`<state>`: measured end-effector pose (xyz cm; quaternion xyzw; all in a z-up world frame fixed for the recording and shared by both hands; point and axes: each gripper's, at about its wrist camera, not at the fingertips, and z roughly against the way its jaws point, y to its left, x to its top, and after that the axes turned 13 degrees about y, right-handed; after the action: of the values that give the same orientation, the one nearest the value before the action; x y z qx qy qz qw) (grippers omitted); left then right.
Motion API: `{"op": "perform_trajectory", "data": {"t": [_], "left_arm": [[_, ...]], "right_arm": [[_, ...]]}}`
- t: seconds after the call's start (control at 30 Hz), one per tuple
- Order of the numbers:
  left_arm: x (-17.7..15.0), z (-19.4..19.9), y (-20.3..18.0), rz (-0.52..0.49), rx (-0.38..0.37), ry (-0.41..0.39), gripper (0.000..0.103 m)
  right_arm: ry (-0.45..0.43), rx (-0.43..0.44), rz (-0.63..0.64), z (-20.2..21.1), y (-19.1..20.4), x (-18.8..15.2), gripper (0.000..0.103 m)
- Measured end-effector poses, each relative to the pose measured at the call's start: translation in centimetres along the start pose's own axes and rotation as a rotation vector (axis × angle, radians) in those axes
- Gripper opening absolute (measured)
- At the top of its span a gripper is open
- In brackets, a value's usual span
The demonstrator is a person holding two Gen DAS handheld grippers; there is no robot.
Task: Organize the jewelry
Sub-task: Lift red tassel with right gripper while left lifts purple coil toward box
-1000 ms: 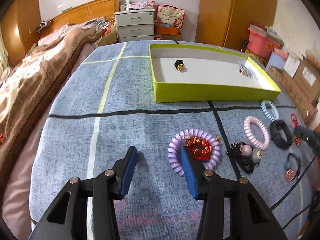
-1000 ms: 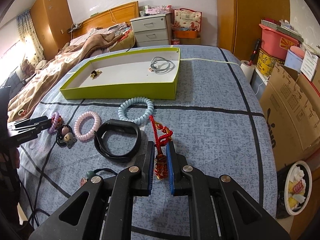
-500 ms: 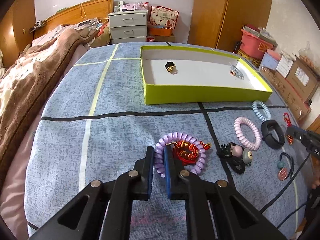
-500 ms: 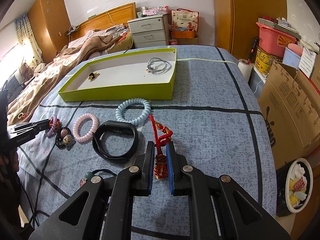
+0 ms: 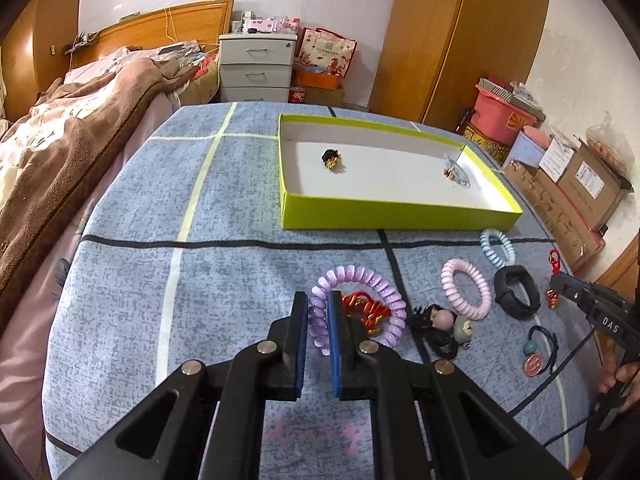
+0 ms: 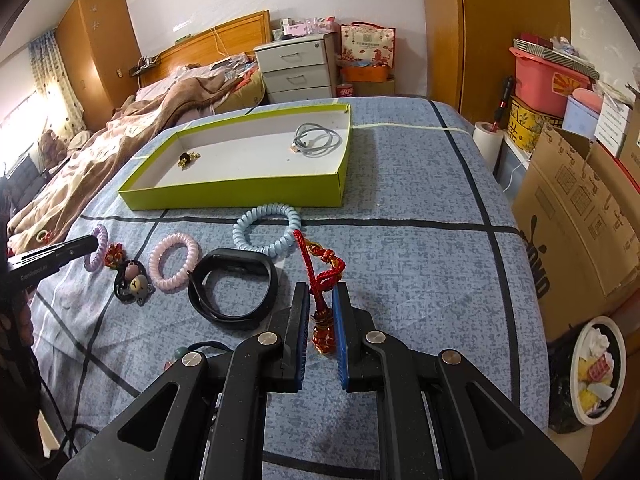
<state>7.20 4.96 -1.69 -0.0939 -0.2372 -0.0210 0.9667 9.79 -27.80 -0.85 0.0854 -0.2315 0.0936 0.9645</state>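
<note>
Jewelry lies scattered on the blue checked bedspread (image 5: 224, 280), in front of the green tray (image 5: 384, 212), which so far holds only a small gold-and-black piece (image 5: 331, 159) and a coiled grey cord (image 6: 317, 141). A second ago the left gripper (image 5: 318, 312) stood wide apart beside the purple coil band (image 5: 360, 304); now its blue pads are pressed onto the band's near-left rim, so a grasp looks made and the carry to the tray would come next. The red and gold ornament (image 5: 366, 312) lies inside that ring and may snag or drag along. The right gripper (image 6: 321, 312) is unchanged, pinching the red knotted charm (image 6: 322, 280) just beside the black wristband (image 6: 234, 292), near the pale blue coil (image 6: 267, 231) and pink coil (image 6: 175, 261). Whether either piece has left the cloth cannot be told. The bear-faced hair tie (image 6: 134, 286) is partly hidden, and the beaded cord (image 5: 538, 350) is too small to make out.
</note>
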Motion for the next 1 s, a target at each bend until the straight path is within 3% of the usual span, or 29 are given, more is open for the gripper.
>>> {"op": "perform_trajectory", "data": {"t": [0.27,0.67,1.0], "left_arm": [[1.6,1.2,-0.7,-0.022,-0.002,-0.032,0.01],[6.0,1.6,-0.9,-0.026,-0.032,-0.056,0.01],[5.5,0.7,-0.7,-0.015,-0.046,-0.026,0.01]], "right_arm": [[-0.043,0.015,-0.003,1.4,0.4,1.2,0.012],[-0.123,0.069,0.026,3.1,2.1,5.8,0.011],[0.012,0.109,0.048,-0.1,0.6,4.4,0.014]]}}
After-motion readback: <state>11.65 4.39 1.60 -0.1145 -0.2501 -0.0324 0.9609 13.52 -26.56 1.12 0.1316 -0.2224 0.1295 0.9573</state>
